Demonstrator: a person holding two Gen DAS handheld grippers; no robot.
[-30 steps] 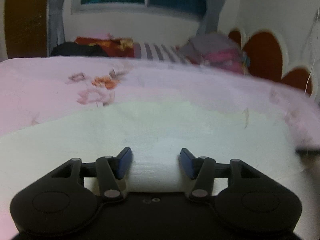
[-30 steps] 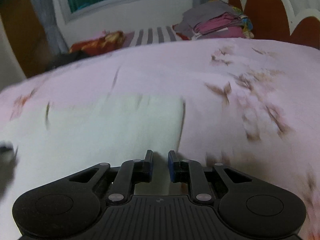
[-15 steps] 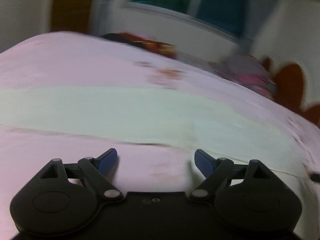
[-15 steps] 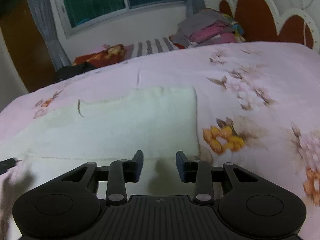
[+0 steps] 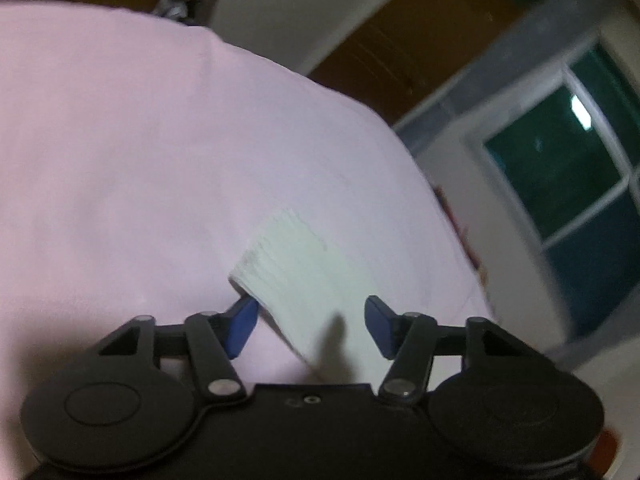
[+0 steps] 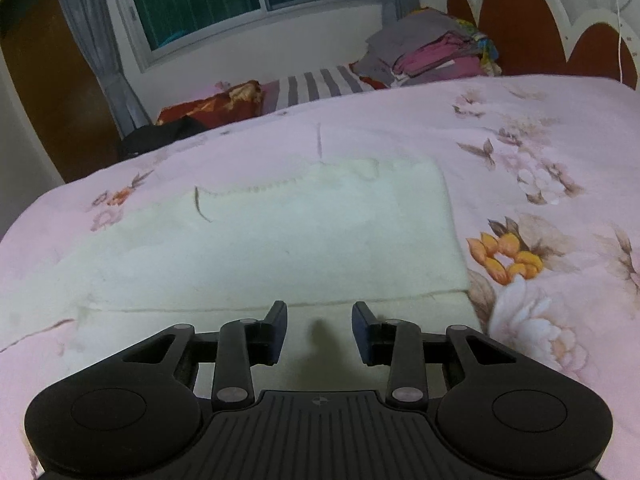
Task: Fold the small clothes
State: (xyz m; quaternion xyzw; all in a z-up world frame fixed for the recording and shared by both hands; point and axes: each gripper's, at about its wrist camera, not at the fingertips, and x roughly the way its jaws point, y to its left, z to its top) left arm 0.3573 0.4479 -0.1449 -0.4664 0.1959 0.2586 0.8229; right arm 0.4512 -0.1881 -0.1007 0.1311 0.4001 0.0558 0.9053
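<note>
Here, cream garment (image 6: 280,240) lies on pink floral bedspread (image 6: 540,140); left jaws closing, right jaws parted, both empty.

The left gripper (image 5: 310,330) is rolled to one side, its jaws closing with pads still apart. The right gripper (image 6: 319,330) points downward, level, jaws parted.

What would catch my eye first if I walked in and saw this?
The cream garment spread flat across the pink flowered bedspread, right in front of the right gripper. Behind it, a pile of folded clothes sits by the scalloped headboard. The left gripper is closing around the garment's ribbed end.
</note>
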